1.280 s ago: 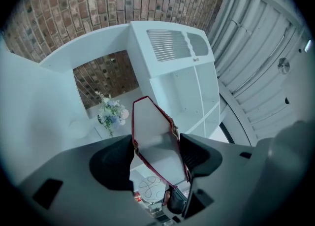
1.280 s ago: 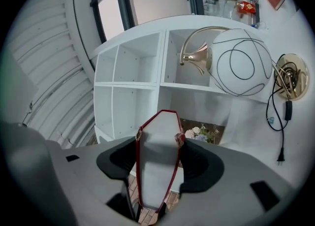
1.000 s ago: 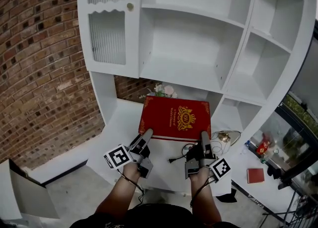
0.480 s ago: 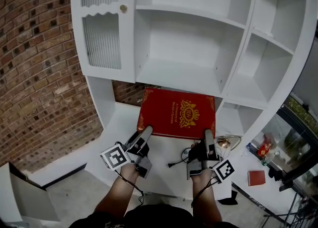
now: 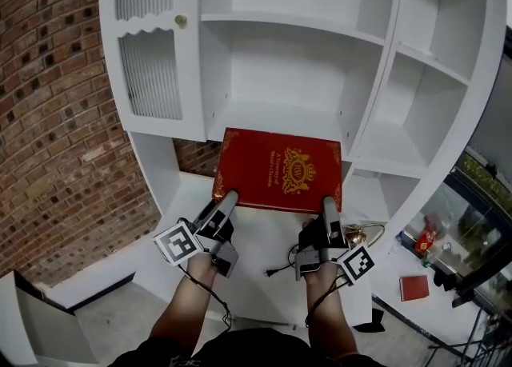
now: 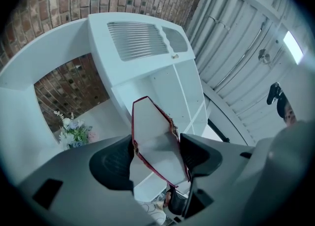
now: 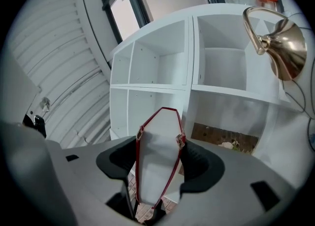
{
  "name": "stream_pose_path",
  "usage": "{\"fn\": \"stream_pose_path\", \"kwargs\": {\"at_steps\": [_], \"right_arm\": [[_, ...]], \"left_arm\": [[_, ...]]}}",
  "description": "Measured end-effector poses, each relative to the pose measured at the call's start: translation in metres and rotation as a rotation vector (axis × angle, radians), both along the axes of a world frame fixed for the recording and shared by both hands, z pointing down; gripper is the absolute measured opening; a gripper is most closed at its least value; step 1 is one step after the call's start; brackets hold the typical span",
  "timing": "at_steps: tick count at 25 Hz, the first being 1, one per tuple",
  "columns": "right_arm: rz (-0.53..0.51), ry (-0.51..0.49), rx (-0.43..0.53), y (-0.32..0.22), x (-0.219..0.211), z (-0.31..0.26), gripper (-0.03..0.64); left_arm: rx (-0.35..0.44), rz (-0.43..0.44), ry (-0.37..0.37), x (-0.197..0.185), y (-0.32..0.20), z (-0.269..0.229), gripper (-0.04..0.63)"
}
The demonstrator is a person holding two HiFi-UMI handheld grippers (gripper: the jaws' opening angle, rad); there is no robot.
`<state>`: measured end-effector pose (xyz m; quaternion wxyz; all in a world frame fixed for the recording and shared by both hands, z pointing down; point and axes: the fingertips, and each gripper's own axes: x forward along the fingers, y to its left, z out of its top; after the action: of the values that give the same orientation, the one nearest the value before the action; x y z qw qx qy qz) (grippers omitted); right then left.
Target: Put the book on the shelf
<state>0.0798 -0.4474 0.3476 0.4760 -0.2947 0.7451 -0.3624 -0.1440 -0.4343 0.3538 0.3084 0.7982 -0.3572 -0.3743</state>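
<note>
A large red book (image 5: 278,171) with a gold crest is held flat in the air, in front of the lower middle compartment of the white shelf (image 5: 276,121). My left gripper (image 5: 226,197) is shut on its near left corner, and my right gripper (image 5: 328,202) is shut on its near right corner. In the left gripper view the book's white page edge (image 6: 153,139) runs between the pads of the left gripper (image 6: 156,152). The right gripper view shows the same page edge of the book (image 7: 157,148) clamped by the right gripper (image 7: 157,158).
Below the shelf lies a white desk (image 5: 256,257) with a cable and a brass lamp (image 7: 279,48). Flowers (image 6: 73,131) stand in the brick-backed niche. A ribbed-glass cabinet door (image 5: 150,69) is at the left, a brick wall (image 5: 56,117) beyond it. A small red book (image 5: 414,287) lies at the far right.
Both grippers have raised the book off the desk and carried it up and forward, so that its far edge now overlaps the front lip of the lower middle shelf.
</note>
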Motion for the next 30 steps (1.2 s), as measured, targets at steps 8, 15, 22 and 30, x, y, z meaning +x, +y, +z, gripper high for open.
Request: {"fn": "stream_pose_path", "kwargs": {"at_steps": [8,15,22,30], "right_arm": [[0.040,0.005,-0.032,-0.036,0.007,-0.005,0.285],[0.066,0.040,-0.026,-0.055,0.010,-0.011,0.290],[0.074,0.064,-0.034,-0.074,0.012,-0.014,0.295],[0.193,0.177,-0.037,-0.093,0.018,-0.024,0.311]], "left_arm": [[0.018,0.038,0.053,0.013,-0.034,-0.016,0.308],[0.021,0.046,0.102,0.019,-0.052,-0.020,0.311],[0.023,-0.058,-0.072,0.005,-0.076,-0.016,0.316],[0.039,-0.107,-0.151,0.005,-0.093,-0.024,0.322]]}}
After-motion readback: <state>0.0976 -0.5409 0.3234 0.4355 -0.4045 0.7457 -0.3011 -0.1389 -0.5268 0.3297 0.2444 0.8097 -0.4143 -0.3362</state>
